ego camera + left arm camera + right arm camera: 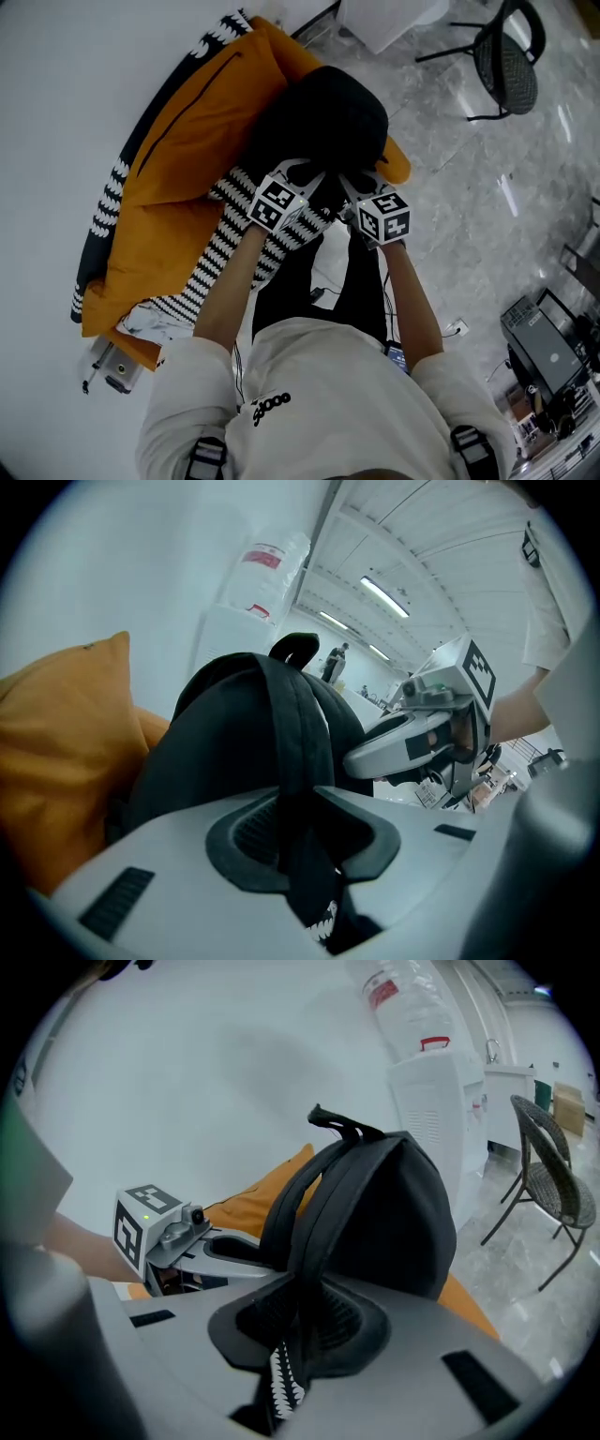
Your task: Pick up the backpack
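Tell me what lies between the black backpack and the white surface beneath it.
An orange padded cloth with black-and-white patterned trim lies under the backpack, spread over the white surface; the head view shows it.

Black backpack [323, 117] sits on the far end of an orange padded cloth [178, 187], which lies along the right edge of the white surface [56, 112]. A black-and-white zigzag fabric [239, 234] spills from beneath it toward the near edge. Left gripper [295, 178] and right gripper [361, 183] are side by side against the backpack's near face, marker cubes facing up, both bare forearms reaching in from the person in a white top at the bottom. Off the surface: grey marbled floor [487, 225], black mesh chair [506, 56] at top right, dark equipment box [544, 347] at lower right.
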A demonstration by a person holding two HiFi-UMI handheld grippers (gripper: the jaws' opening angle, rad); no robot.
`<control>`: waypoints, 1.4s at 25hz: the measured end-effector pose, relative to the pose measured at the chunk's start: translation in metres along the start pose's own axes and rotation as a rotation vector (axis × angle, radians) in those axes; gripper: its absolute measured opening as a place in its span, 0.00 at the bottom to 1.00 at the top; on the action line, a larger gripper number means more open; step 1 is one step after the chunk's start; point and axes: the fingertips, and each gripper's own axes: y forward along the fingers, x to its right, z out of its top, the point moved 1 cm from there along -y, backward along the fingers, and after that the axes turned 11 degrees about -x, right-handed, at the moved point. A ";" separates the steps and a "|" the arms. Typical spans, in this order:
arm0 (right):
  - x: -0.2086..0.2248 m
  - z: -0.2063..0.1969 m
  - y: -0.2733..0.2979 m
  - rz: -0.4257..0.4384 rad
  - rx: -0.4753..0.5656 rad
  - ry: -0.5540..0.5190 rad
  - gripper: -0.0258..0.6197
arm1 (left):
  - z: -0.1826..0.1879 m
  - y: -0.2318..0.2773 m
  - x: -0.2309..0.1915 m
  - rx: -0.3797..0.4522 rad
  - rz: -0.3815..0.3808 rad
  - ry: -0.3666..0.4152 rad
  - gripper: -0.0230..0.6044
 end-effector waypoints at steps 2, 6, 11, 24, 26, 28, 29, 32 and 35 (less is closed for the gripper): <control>-0.007 0.004 -0.014 -0.010 0.005 -0.025 0.13 | 0.007 -0.013 0.008 0.010 0.007 -0.005 0.17; -0.017 0.010 -0.042 -0.044 -0.004 -0.082 0.13 | 0.027 -0.041 0.030 0.044 0.011 -0.022 0.16; -0.039 0.017 -0.082 -0.055 0.011 -0.109 0.13 | 0.047 -0.080 0.062 0.085 0.027 -0.020 0.15; -0.088 0.054 -0.154 -0.061 0.171 -0.086 0.13 | 0.083 -0.154 0.105 0.177 0.076 0.049 0.14; -0.100 0.063 -0.165 -0.040 0.225 -0.114 0.13 | 0.087 -0.167 0.108 0.204 0.085 0.055 0.13; -0.110 0.073 -0.178 -0.015 0.275 -0.132 0.13 | 0.093 -0.180 0.112 0.235 0.093 0.062 0.13; -0.114 0.077 -0.183 -0.010 0.288 -0.140 0.13 | 0.098 -0.187 0.114 0.249 0.096 0.069 0.13; -0.122 0.086 -0.193 -0.021 0.291 -0.171 0.13 | 0.112 -0.205 0.119 0.281 0.111 0.090 0.13; -0.133 0.091 -0.195 -0.027 0.279 -0.203 0.13 | 0.123 -0.221 0.122 0.300 0.134 0.094 0.13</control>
